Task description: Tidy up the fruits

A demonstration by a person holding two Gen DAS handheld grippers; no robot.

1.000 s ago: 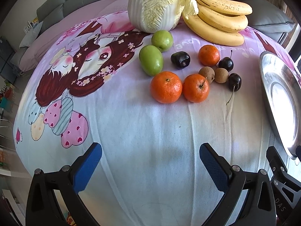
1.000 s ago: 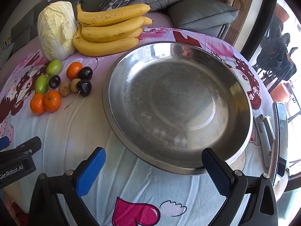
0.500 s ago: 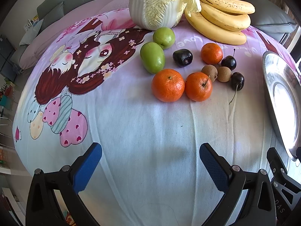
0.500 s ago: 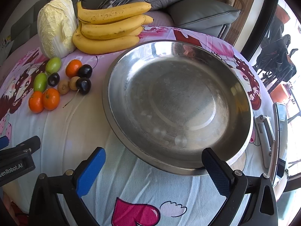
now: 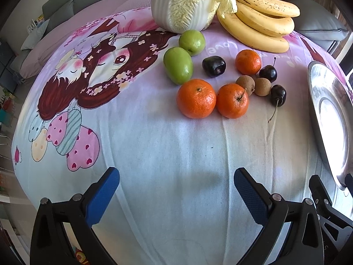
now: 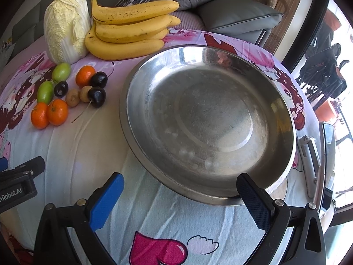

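Left wrist view: two mandarins lie touching on the cartoon-print cloth, amid green fruits, dark cherries and brown longans. The bananas lie behind, long axis running left-right. The steel basin sits to their right. The left gripper and right gripper hover low, jaws wide apart, holding nothing.

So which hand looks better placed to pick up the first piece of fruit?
Probably the left. The left gripper, jaws open, faces the nearest orange and the other fruit. The right gripper, also open, faces the empty metal bowl, with the fruit off to its side.
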